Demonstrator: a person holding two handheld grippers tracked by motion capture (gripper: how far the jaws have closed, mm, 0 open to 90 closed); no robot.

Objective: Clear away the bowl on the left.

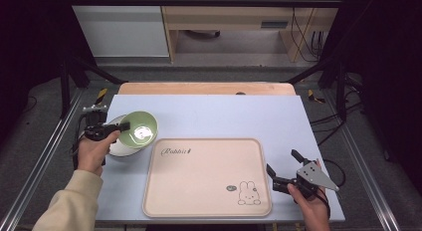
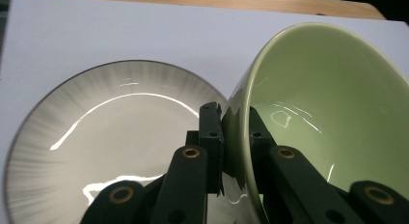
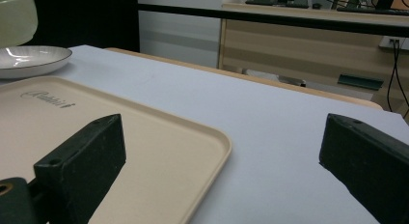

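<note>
A green bowl [image 1: 140,129] is tilted above a white plate [image 1: 115,147] at the table's left. My left gripper [image 1: 123,126] is shut on the bowl's rim; in the left gripper view the jaws pinch the green wall [image 2: 328,108] with the plate [image 2: 106,137] beneath. A beige tray [image 1: 206,176] with a rabbit print lies in the middle. My right gripper [image 1: 282,169] is open by the tray's right edge, nothing between its jaws. The right gripper view has the tray [image 3: 144,137] at left, with the plate [image 3: 29,57] and bowl [image 3: 17,16] far off.
A light blue mat [image 1: 234,114] covers the table, with a wooden strip [image 1: 204,88] along the far edge. Black frame bars [image 1: 328,61] stand at both sides, and a wooden cabinet [image 1: 234,22] stands behind the table.
</note>
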